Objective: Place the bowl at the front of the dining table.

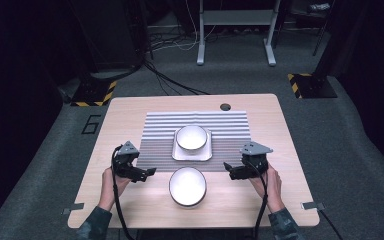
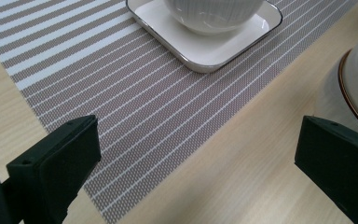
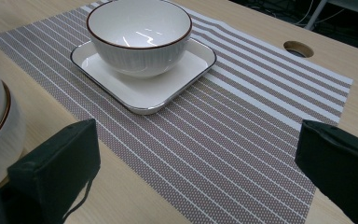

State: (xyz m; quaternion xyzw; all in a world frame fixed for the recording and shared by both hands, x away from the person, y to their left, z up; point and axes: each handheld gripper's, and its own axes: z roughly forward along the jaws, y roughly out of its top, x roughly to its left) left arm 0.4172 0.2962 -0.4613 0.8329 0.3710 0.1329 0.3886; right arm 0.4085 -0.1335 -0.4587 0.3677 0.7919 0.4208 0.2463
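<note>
Currently both hands hovering, approach step: left gripper [image 1: 141, 173] and right gripper [image 1: 236, 170] flanking near bowl [image 1: 187, 186] on bare wood, jaws gaping wide, gripping nothing. Next move likely calling for closing in on rim. Second bowl [image 3: 139, 35] sitting on square plate [image 3: 168, 91] atop striped mat [image 1: 160, 130]; table [image 1: 270, 120] standing on grey floor, dark room.

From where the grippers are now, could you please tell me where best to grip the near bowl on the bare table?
Probably by the rim of the near bowl, one jaw inside and one outside: its round wall looks too wide to span. It stands upright between the open left gripper and the open right gripper; either could come in from its own side.
</note>
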